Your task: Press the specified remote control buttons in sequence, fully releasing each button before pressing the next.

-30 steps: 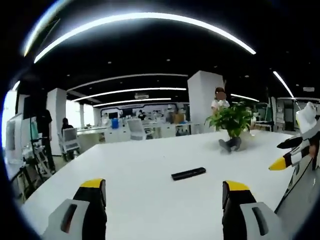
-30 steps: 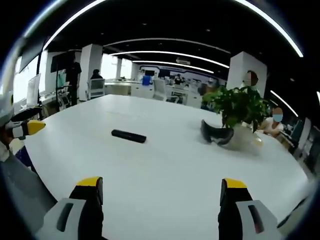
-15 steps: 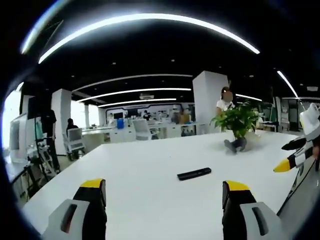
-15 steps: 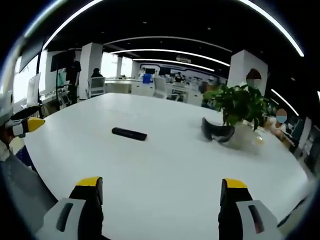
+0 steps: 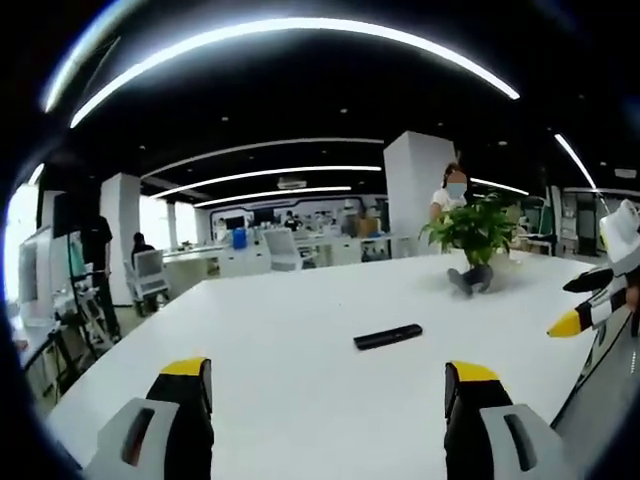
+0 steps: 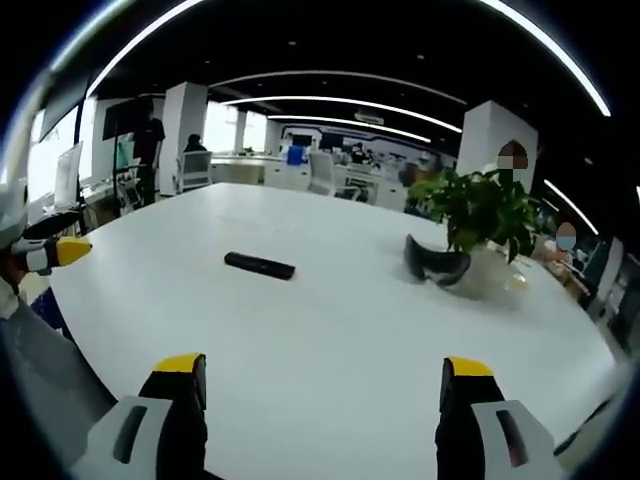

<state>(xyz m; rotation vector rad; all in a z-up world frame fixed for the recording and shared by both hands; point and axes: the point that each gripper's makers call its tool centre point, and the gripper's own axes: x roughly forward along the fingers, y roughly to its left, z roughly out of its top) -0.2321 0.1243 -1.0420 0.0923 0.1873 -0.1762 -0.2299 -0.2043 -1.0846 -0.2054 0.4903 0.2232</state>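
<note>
A slim black remote control (image 5: 387, 336) lies flat on the white table (image 5: 290, 330), well ahead of both grippers; the right gripper view has the remote control (image 6: 259, 265) left of centre. My left gripper (image 5: 328, 400) is open above the table's near edge, nothing between its jaws. My right gripper (image 6: 318, 398) is open too, with nothing in it, over the near part of the table (image 6: 330, 330). The right gripper's yellow tip (image 5: 568, 322) enters the left gripper view from the right. The left gripper's tip (image 6: 60, 252) shows at the left of the right gripper view.
A potted green plant (image 6: 482, 212) stands on the far side of the table, with a dark headset-like object (image 6: 434, 265) at its foot. The plant (image 5: 473, 232) also shows in the left gripper view. People, chairs and desks fill the office behind.
The left gripper view has shifted slightly, so the remote and plant sit a little further right. The right gripper view has barely moved. Both grippers stay open.
</note>
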